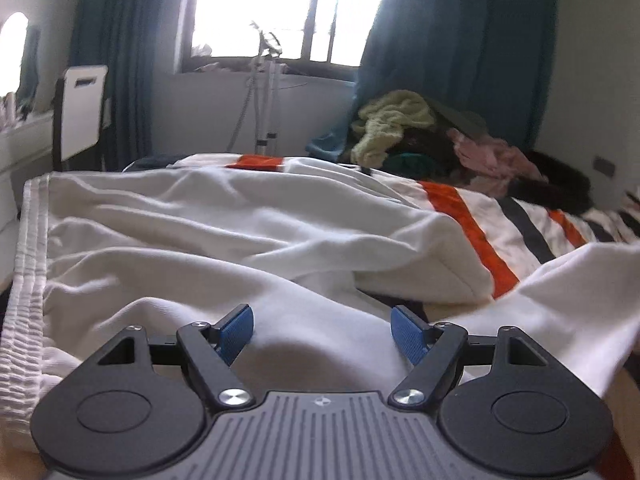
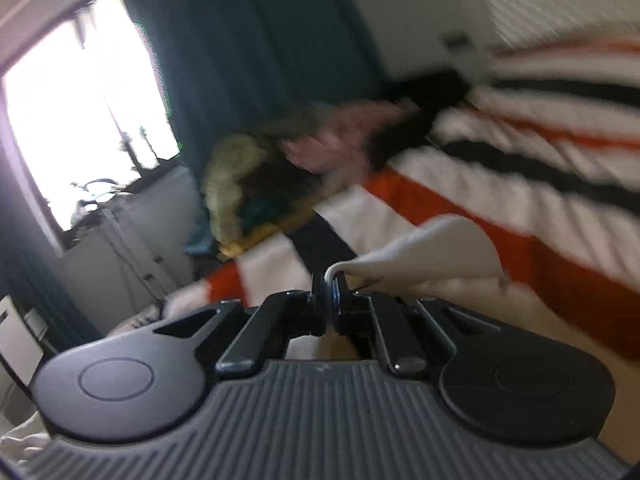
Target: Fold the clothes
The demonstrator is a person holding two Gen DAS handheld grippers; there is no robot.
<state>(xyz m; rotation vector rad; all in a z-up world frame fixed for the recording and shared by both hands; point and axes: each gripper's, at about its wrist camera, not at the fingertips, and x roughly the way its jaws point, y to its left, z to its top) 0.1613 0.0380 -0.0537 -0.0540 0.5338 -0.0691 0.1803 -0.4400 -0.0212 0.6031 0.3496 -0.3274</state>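
Right gripper (image 2: 330,294) jaws clamp a corner of the crumpled white cotton garment (image 1: 224,232), lifting it lower centre to fold; left gripper (image 1: 322,330) jaws wide, hovering above the cloth.

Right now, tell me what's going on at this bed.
A person is folding clothes on a striped bedspread with a claw in each hand. The right claw is shut on a corner of a white garment and holds it above the bed. The left claw is open, just over the same white garment, gripping nothing. A pile of unfolded clothes waits by the curtain.
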